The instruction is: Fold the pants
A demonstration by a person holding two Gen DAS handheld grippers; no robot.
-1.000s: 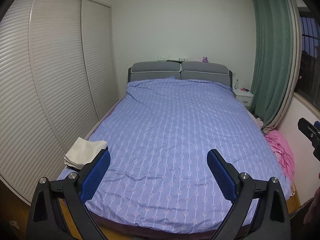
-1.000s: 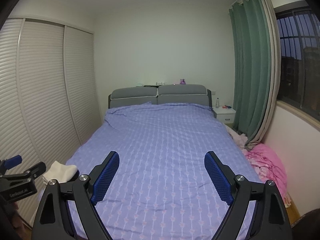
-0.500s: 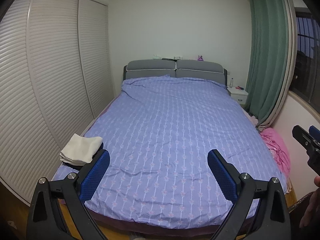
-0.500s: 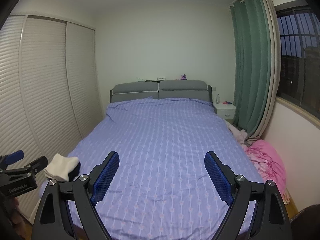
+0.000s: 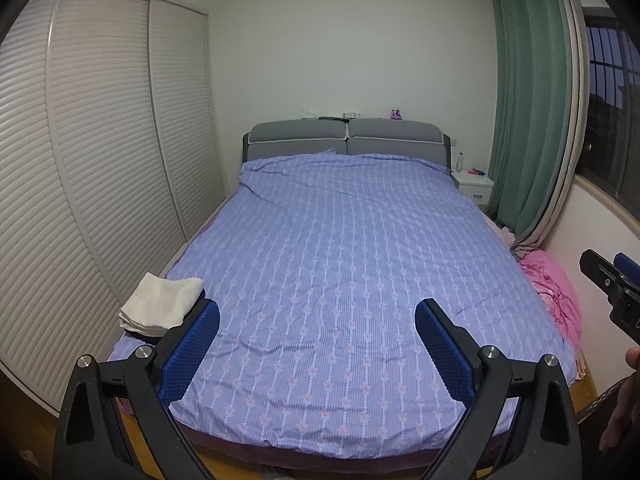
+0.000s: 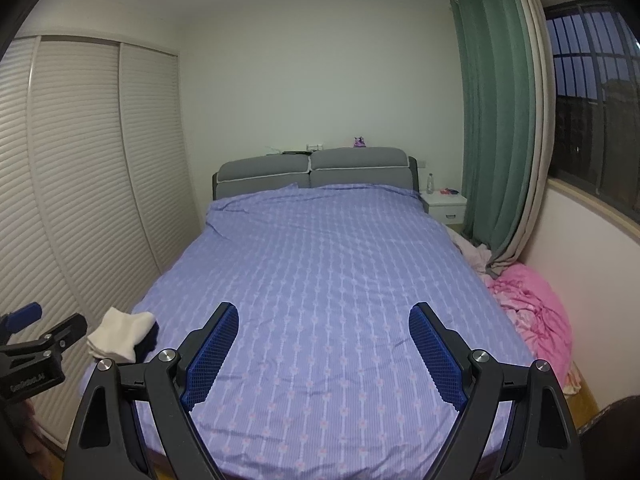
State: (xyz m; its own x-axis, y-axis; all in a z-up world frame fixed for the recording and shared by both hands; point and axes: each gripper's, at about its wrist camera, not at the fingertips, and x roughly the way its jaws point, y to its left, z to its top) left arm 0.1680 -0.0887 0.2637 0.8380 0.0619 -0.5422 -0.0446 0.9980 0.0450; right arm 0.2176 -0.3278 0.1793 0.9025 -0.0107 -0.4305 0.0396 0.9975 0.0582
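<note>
A folded white garment (image 5: 160, 306) lies on top of a dark folded one at the bed's near left corner; it also shows in the right wrist view (image 6: 120, 338). My left gripper (image 5: 318, 344) is open and empty, held in the air before the foot of the bed (image 5: 340, 260). My right gripper (image 6: 324, 350) is open and empty too, at a similar height to its right. Each gripper's edge shows in the other's view: the right one (image 5: 612, 288), the left one (image 6: 36, 344).
A pink pile of cloth (image 6: 532, 316) lies on the floor right of the bed. Slatted wardrobe doors (image 5: 80, 160) run along the left. A green curtain (image 6: 496, 128), a window and a white nightstand (image 6: 446, 204) stand at the right.
Both grippers have drawn back and tilted up a little, so more of the room and the bed's foot edge shows. Both stay open and empty.
</note>
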